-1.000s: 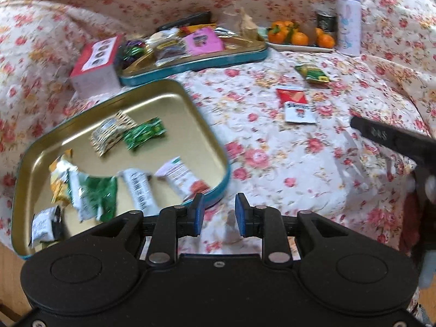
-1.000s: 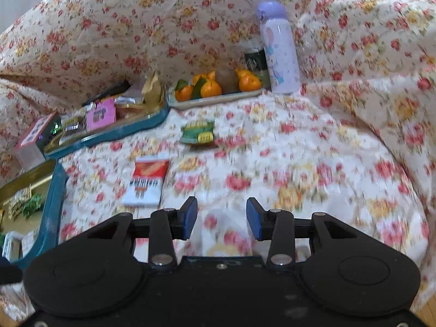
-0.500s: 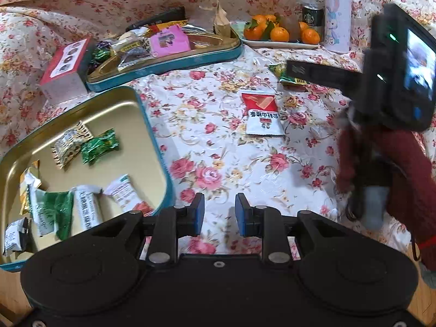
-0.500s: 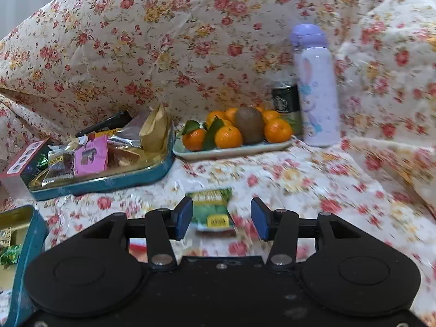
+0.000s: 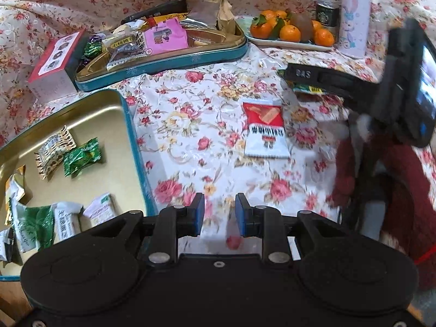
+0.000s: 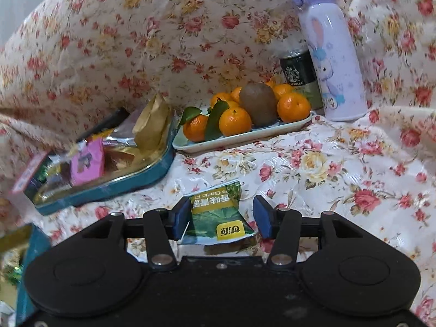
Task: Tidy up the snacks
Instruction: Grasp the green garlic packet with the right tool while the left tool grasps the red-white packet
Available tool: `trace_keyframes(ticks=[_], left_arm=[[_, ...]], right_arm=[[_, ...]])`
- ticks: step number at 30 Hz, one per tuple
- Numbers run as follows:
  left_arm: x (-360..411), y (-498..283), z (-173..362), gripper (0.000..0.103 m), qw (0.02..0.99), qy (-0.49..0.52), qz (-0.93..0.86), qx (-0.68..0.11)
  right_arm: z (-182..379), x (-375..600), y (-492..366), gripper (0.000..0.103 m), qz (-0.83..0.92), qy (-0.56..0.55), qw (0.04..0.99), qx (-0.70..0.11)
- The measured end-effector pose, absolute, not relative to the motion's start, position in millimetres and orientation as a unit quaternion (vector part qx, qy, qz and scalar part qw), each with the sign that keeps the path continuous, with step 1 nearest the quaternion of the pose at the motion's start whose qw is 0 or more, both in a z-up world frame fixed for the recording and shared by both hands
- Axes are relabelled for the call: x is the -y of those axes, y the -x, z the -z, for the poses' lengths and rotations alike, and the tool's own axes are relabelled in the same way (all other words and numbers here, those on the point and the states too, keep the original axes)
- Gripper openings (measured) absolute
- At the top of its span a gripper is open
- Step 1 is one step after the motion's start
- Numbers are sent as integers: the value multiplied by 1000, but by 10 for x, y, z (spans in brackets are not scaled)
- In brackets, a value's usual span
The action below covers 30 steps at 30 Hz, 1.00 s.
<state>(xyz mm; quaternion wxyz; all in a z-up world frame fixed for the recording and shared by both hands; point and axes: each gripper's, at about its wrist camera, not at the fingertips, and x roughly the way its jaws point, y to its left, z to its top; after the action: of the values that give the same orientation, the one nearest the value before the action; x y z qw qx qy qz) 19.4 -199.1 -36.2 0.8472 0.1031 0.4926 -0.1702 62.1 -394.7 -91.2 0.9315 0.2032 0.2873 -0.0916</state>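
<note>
My right tool (image 6: 220, 219) has just been opening and straddles the green snack packet (image 6: 218, 215), pads not pressing it. My left tool (image 5: 216, 214) hangs narrowly spread and empty over the floral cloth (image 5: 190, 125), beside the gold tin (image 5: 128, 125).

A cream cloth (image 6: 340, 169) printed with red and yellow roses covers the tabletop. The near tin (image 5: 135, 147) is gold inside with a teal rim; one loose packet (image 5: 265, 129) is red and white, another (image 6: 218, 215) green with yellow. Orange mandarins (image 6: 293, 106) sit beside a lilac rabbit-print bottle (image 6: 332, 54).

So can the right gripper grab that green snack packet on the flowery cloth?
Probably yes: the right gripper has just been opening, and the green snack packet lies flat between its fingers with nothing on top.
</note>
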Motion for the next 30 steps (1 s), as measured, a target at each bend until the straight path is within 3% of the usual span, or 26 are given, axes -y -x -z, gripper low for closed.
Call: trace_keyframes(ticks=[17, 21, 30], left_arm=[[2520, -632, 444, 35, 846, -107, 226, -471], [2579, -661, 473, 44, 845, -118, 238, -465], [2600, -711, 482, 46, 843, -124, 247, -462]], right_arm=[[926, 4003, -565, 56, 80, -237, 928, -276], [924, 4005, -559, 56, 81, -241, 927, -275], [927, 4017, -546, 56, 79, -250, 926, -271]])
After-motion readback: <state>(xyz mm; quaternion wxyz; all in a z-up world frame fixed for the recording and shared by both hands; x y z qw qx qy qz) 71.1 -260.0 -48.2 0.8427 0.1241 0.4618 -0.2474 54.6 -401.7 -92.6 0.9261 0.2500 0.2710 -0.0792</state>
